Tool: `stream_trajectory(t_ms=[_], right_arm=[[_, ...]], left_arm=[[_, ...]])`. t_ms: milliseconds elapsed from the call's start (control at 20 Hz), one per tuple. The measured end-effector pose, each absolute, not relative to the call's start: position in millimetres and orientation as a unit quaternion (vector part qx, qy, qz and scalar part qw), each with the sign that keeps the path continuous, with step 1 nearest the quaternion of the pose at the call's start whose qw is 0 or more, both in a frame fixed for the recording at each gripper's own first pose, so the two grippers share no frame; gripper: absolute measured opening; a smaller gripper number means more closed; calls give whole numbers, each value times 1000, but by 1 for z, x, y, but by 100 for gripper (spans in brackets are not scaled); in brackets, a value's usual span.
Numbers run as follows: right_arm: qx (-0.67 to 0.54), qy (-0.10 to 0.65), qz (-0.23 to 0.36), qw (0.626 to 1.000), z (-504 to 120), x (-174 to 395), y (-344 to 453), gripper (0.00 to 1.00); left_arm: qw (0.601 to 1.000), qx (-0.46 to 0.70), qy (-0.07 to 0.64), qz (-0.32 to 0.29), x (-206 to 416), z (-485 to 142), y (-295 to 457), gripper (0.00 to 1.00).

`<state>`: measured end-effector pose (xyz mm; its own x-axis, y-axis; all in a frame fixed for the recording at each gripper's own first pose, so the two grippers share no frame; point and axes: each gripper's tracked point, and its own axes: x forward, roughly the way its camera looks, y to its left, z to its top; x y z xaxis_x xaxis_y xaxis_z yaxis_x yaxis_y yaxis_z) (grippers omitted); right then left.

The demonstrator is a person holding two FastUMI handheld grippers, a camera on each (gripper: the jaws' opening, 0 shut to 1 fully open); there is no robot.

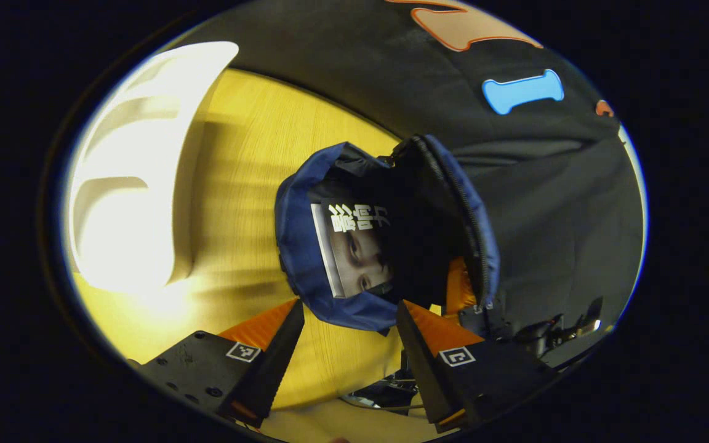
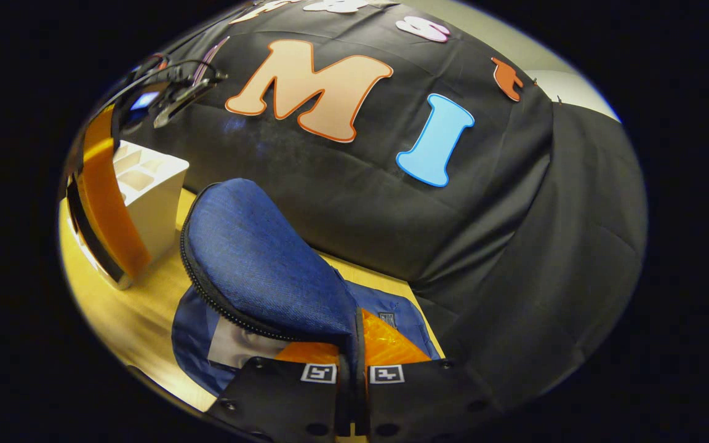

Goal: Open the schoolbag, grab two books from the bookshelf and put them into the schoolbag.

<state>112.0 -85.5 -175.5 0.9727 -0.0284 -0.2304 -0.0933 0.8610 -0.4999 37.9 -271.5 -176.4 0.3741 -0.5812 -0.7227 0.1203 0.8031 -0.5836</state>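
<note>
The blue schoolbag (image 1: pixel 296 246) lies on the yellow table with its mouth open. A book (image 1: pixel 354 252) with a photo cover sits inside it. In the left gripper view my left gripper (image 1: pixel 348 326) is open just in front of the bag's rim, with nothing between its fingers. In the right gripper view my right gripper (image 2: pixel 354 351) is shut on the edge of the bag's flap (image 2: pixel 256 258) and holds it raised. Under the flap a corner of the book (image 2: pixel 231 344) shows. The right gripper (image 1: pixel 462 289) also appears at the bag's right edge in the left gripper view.
A white bookshelf (image 1: pixel 127 184) stands on the wooden table (image 1: pixel 250 184) to the left of the bag; its compartments (image 2: pixel 148 178) look bare. The left gripper's body (image 2: pixel 105 203) is in front of the shelf. Black cloth hangs close behind the bag.
</note>
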Motion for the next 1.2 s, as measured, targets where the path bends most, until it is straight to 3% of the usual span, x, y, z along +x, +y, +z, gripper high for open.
stream_trajectory(t_ms=[600,950,1100,1200], right_arm=[[-257,126,-11,958,-178,107,-89,7],[-270,136,-30,953,-184,107,-82,4],[-274,142,-37,950,-188,104,-81,7],[-271,145,-44,951,-188,105,-79,4]], left_arm=[[847,-217,461,-150,36,-62,-106,86],[856,-191,475,-68,21,-34,26,86],[866,-171,470,-22,30,-22,87,86],[875,-143,463,1,41,-20,127,86]])
